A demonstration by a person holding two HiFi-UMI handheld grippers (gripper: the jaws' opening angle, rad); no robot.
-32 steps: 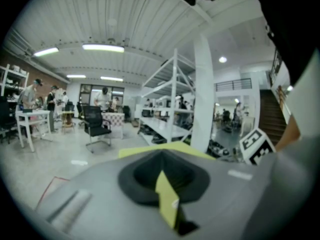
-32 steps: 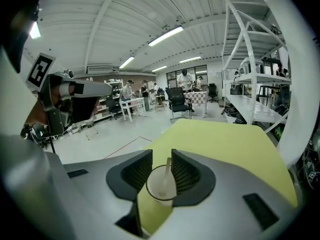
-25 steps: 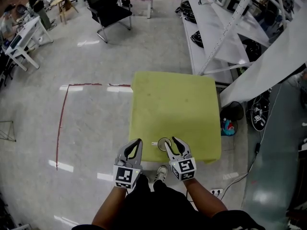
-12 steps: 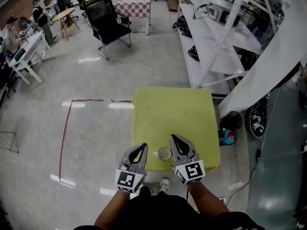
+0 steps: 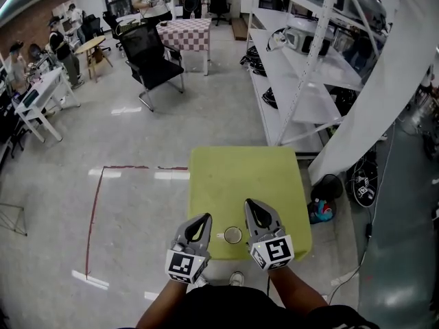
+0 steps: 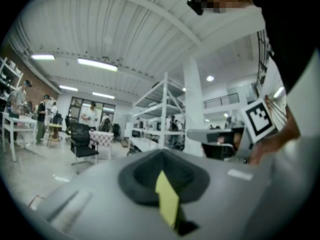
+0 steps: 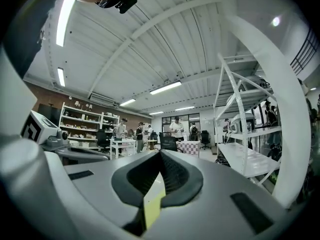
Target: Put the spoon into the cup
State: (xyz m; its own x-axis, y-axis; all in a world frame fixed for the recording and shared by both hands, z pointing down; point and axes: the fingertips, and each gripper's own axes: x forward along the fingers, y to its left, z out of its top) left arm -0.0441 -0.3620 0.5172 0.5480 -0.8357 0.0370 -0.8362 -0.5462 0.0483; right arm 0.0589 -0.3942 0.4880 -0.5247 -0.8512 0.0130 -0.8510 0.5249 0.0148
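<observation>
The cup (image 5: pixel 233 235) at lower centre is flanked by the left gripper (image 5: pixel 203 218) and right gripper (image 5: pixel 250 204), jaws together and empty, presumably held clear to avoid knocking it.

A polished grey floor (image 5: pixel 137 149), marked with red tape (image 5: pixel 91 211), stretches across a workshop under a ribbed white ceiling (image 7: pixel 150 39) and strip lights (image 7: pixel 165 88). White metal shelving (image 5: pixel 302 81) lines the right side. A black office chair (image 5: pixel 154 60), a checkered table (image 5: pixel 185 29) and white desks (image 5: pixel 38 91) stand beyond a yellow-green bench (image 5: pixel 240 177), near a brick wall (image 5: pixel 31 12).
</observation>
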